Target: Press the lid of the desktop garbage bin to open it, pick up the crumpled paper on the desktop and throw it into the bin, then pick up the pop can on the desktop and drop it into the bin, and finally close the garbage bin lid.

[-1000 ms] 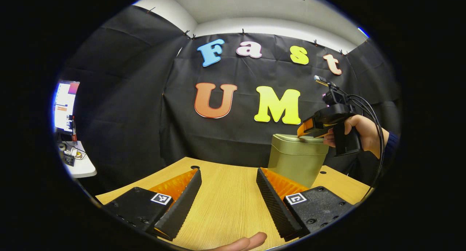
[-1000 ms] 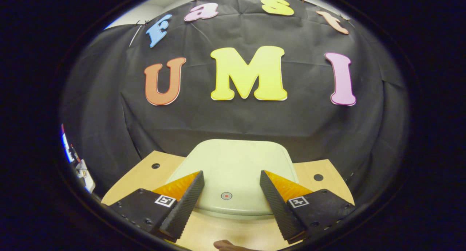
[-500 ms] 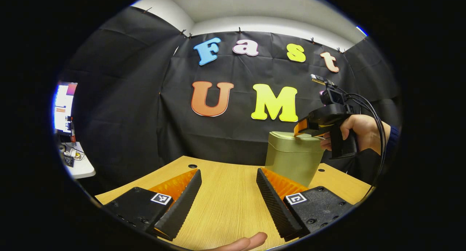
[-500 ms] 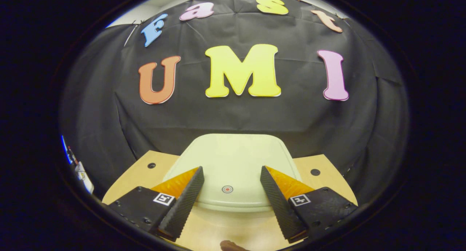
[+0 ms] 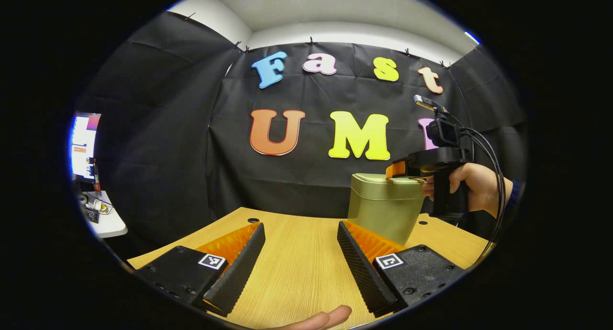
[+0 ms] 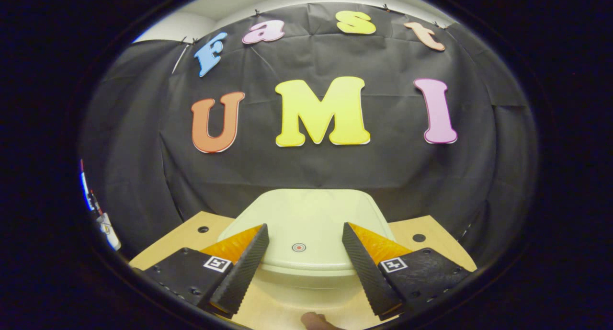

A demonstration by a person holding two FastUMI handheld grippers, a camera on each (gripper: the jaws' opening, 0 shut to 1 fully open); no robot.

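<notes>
The olive-green desktop bin [image 5: 384,210] stands on the far right of the wooden table [image 5: 297,263] with its lid down. In the right gripper view the pale lid [image 6: 306,210] lies just ahead, a small red dot [image 6: 299,247] near its front edge. My right gripper [image 6: 305,229] is open, its fingers level over the lid's front edge on either side of the dot. In the left gripper view the right gripper [image 5: 396,169] rests at the lid's rim, held by a hand [image 5: 474,186]. My left gripper [image 5: 300,229] is open low over bare table, left of the bin.
Cable holes [image 5: 256,220] [image 6: 419,237] mark the table's far corners. A white side desk [image 5: 103,220] with a lit monitor [image 5: 84,145] and small items stands off to the left. A fingertip [image 5: 325,317] shows at the near table edge.
The right gripper has levelled out from a nose-down tilt, staying over the lid's front edge. The lid stays down. The left gripper has hardly moved.
</notes>
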